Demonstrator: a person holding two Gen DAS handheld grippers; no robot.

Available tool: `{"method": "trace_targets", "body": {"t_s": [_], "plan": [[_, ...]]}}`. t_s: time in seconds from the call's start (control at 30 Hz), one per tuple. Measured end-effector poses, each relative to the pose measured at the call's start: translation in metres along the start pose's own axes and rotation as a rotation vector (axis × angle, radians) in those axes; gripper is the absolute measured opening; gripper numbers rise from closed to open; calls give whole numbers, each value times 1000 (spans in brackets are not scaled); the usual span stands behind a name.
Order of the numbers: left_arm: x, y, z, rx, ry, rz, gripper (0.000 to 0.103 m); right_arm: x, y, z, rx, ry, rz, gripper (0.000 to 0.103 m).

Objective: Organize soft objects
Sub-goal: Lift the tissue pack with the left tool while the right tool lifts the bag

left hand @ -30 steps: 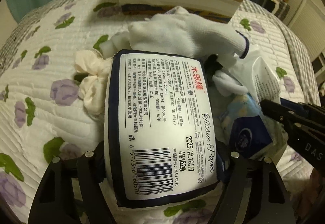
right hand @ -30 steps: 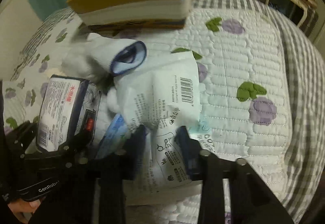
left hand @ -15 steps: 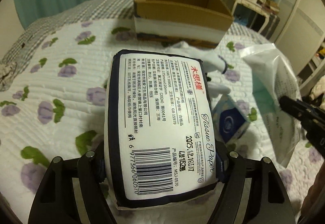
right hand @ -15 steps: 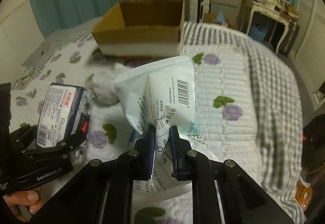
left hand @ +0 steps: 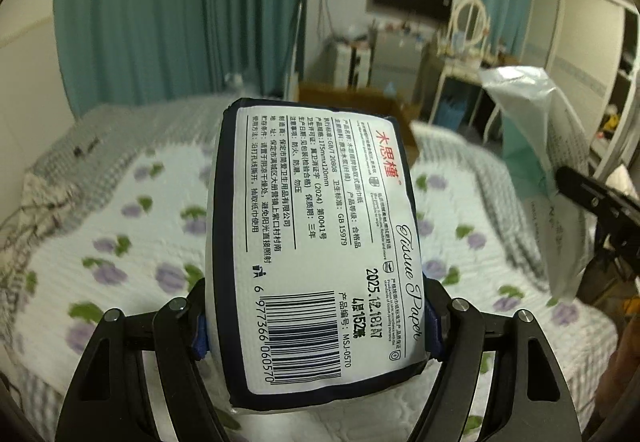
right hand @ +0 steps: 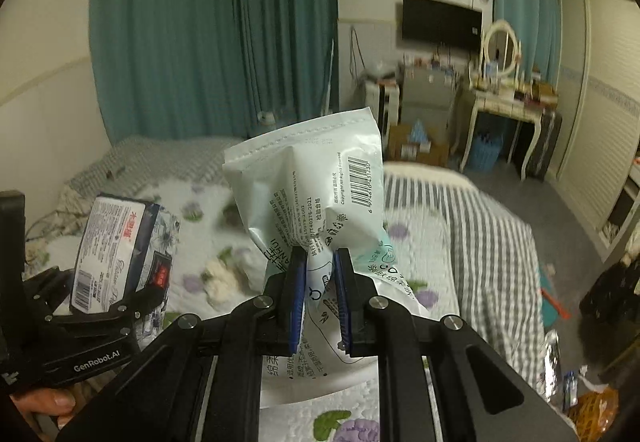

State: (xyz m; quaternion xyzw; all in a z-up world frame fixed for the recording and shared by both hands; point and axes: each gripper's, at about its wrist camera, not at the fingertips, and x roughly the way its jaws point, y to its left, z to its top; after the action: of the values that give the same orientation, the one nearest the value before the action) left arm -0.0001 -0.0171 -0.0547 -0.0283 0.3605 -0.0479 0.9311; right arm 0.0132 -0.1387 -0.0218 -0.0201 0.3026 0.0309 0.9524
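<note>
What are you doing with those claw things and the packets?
A person is tidying soft things off the bed. The left claw is squeezing a pack of tissues, and the right claw is pinching a white crinkly packet. Both packs are lifted up in the air above the flowery quilt, not put anywhere yet.

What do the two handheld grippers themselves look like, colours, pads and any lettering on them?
Both are matte black, built from angular linkage arms joined by silver round-head screws. The right gripper has flat, narrow fingers lined with blue pads. The left gripper shows blue pads too, and in the right wrist view its body carries white "GenRobot.AI" lettering. No cables or sleeves show.
</note>
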Motion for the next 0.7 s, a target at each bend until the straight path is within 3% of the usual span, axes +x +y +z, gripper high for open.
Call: {"method": "trace_targets", "body": {"t_s": [0.37, 0.7], "plan": [[-80, -8, 66, 77, -237, -64, 75, -73, 27, 66, -10, -219, 16, 14], [-98, 1, 135, 47, -375, -103, 75, -98, 42, 137, -38, -352, 24, 14]]}}
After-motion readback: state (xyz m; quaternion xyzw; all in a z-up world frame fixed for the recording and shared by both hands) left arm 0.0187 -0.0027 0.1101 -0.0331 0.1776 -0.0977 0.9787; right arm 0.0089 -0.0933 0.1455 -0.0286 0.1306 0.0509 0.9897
